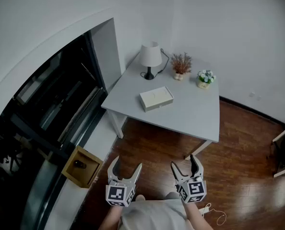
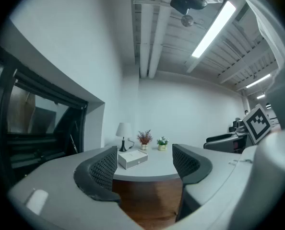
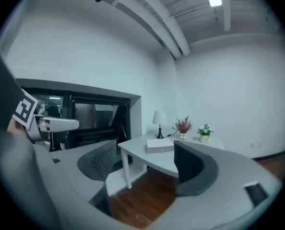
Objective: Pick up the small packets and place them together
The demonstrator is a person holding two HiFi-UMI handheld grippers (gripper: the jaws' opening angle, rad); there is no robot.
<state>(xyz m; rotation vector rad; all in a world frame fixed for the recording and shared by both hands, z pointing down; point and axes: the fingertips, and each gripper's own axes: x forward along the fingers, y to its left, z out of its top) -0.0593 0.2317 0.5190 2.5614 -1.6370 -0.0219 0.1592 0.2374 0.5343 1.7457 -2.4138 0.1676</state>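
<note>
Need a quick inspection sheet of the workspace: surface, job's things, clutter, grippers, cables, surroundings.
Surface: white table standing on a wood floor.
Job's things: nothing seen.
Clutter: on the table, a lamp, a dried plant, a flower pot and a white box.
Grippers: left gripper and right gripper are both open with nothing between the jaws, held over the floor short of the table.
Cables: dark lamp cord behind the lamp; white cable on the floor by the person's right side.
Surroundings: dark window left of the table, a wooden box below it, white walls.
</note>
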